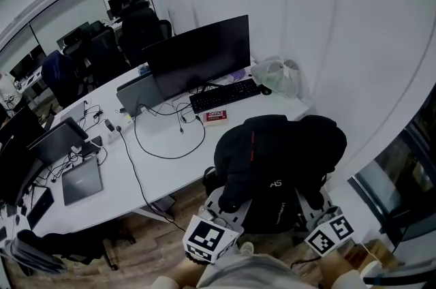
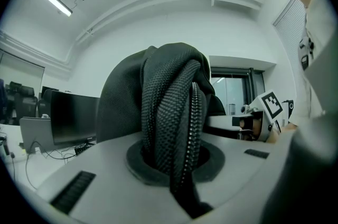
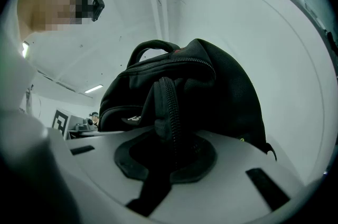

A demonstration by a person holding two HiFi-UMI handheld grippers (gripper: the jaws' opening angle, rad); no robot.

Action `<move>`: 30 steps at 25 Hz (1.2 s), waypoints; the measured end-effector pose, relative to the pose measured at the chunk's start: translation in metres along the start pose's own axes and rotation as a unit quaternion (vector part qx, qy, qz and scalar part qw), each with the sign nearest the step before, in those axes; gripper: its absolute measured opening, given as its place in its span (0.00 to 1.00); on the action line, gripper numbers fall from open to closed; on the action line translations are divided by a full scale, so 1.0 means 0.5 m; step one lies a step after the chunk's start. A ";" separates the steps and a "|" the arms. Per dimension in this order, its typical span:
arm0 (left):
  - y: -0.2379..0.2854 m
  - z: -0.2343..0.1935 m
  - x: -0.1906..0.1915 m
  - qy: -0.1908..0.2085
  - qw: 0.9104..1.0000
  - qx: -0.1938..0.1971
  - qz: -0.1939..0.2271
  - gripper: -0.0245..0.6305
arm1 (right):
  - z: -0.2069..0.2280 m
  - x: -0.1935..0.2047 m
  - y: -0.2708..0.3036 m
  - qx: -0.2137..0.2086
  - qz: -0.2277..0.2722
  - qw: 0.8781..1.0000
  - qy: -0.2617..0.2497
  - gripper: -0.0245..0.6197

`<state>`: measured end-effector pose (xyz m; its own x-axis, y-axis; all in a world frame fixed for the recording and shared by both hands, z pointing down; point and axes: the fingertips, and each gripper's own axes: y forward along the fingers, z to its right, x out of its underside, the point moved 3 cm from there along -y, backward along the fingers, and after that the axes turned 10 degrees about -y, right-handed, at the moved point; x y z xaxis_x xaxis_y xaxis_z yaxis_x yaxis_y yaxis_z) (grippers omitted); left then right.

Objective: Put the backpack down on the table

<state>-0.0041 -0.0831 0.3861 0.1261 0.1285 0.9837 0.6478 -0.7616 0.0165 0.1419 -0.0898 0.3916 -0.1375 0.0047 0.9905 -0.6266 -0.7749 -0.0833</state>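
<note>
I have the backpack held up off the floor between both grippers, in front of me at the near right end of the worktop. It hides that corner, so I cannot tell whether any part of it is over the top.

The left gripper is clenched on a fold of the backpack's mesh fabric with a zip running along it. The right gripper is clenched on another zip-edged fold, with the carry handle arching above it.

On the worktop's right end, beyond the backpack, a keyboard lies in front of a wide monitor. A small red box lies just in front of the keyboard. A clear plastic bag sits by the wall at the far right corner. A black cable loops across the white top, left of the backpack and near the red box. The patch between that loop and the backpack is bare.

Further left lie a closed laptop and a tangle of leads. Black chairs stand behind the monitor.
</note>
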 end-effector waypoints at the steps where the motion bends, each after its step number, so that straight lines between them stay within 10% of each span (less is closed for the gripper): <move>1: 0.003 -0.003 0.001 -0.001 1.000 0.001 0.001 0.08 | 0.003 0.003 0.003 0.001 0.000 1.000 0.001 0.11; 30: 0.305 -0.474 -0.106 -0.007 0.999 0.035 0.001 0.08 | 0.203 0.009 0.522 0.034 -0.008 0.999 -0.011 0.11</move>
<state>-0.0900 -0.3564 0.3791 0.1377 0.1362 0.9811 0.6989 -0.7153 0.0012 0.0555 -0.3561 0.3853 -0.1116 0.0041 0.9937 -0.5750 -0.8159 -0.0612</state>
